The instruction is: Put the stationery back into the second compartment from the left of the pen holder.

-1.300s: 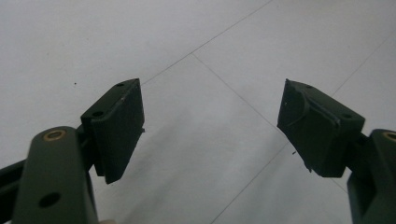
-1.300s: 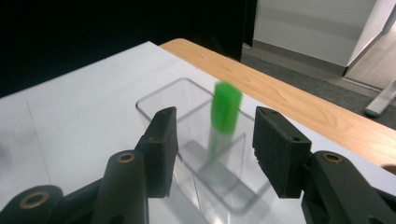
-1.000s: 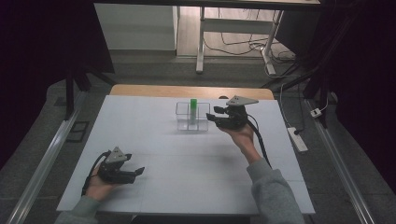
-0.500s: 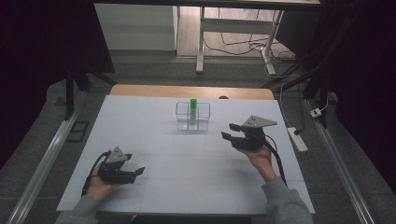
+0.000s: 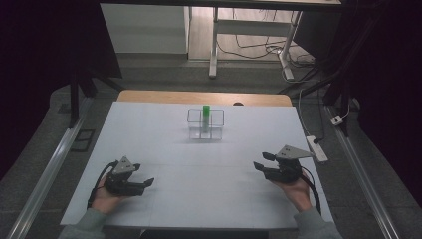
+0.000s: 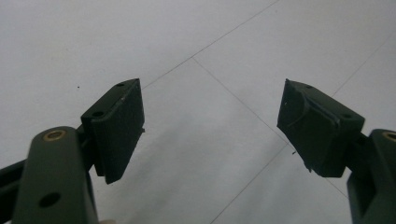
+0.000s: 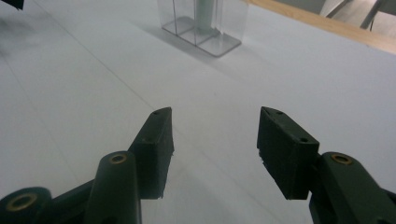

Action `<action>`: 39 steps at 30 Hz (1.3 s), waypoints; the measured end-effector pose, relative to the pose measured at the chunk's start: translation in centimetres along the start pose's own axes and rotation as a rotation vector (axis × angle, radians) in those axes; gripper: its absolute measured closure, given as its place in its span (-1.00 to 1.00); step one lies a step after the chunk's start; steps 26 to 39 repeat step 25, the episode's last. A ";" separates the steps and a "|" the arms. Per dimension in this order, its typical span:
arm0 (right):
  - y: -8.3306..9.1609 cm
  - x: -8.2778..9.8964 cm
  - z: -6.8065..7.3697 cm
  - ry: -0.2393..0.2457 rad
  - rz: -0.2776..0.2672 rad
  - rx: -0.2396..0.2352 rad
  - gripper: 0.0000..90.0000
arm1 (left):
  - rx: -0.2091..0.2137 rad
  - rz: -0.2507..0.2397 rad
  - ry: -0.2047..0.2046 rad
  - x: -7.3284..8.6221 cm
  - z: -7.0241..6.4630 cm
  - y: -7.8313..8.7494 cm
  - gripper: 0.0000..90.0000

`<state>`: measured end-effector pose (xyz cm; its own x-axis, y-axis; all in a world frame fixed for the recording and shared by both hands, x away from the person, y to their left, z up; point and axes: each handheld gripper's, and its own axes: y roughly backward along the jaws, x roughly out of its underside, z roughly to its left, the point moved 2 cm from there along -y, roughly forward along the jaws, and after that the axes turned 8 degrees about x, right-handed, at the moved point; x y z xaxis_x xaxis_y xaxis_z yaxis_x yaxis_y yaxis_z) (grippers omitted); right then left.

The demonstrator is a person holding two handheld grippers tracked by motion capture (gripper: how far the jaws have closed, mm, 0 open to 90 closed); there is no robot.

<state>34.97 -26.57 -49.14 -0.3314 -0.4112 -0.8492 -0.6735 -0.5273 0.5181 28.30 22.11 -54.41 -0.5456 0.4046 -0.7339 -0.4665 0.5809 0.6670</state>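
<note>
A clear plastic rack (image 5: pixel 215 130) stands at the far middle of the white table (image 5: pixel 199 169), with a green-capped tube (image 5: pixel 205 115) upright in it. My right gripper (image 5: pixel 260 161) hovers low over the near right of the table, well apart from the rack. Its jaws have just been opening and nothing is between them. The right gripper view shows the right gripper (image 7: pixel 214 130) open, pointing toward the rack (image 7: pixel 224 32) and tube (image 7: pixel 205 11). My left gripper (image 5: pixel 146 184) rests open at the near left. In its own view the left gripper (image 6: pixel 210 112) has bare table between its jaws.
A wooden strip (image 5: pixel 149 96) runs along the table's far edge. A white power strip (image 5: pixel 317 148) lies on the floor to the right of the table. Desk legs and cables stand on the floor beyond.
My right hand has drawn back from beside the rack to the near right of the table and sunk lower. The left hand has stayed put.
</note>
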 end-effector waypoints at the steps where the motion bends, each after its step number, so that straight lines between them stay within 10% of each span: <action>1: 0.3 0.4 -0.1 -0.005 0.007 0.006 -0.02 | 0.000 -0.001 0.000 0.0 0.0 0.0 -0.49; 11: 1.7 2.9 -1.0 0.003 0.054 0.062 -0.05 | -0.002 -0.003 -0.005 -0.1 0.0 0.0 -0.49; 39: 1.5 3.0 -0.7 0.028 0.074 0.057 -0.07 | -0.008 -0.003 -0.003 -0.1 0.1 0.0 -0.48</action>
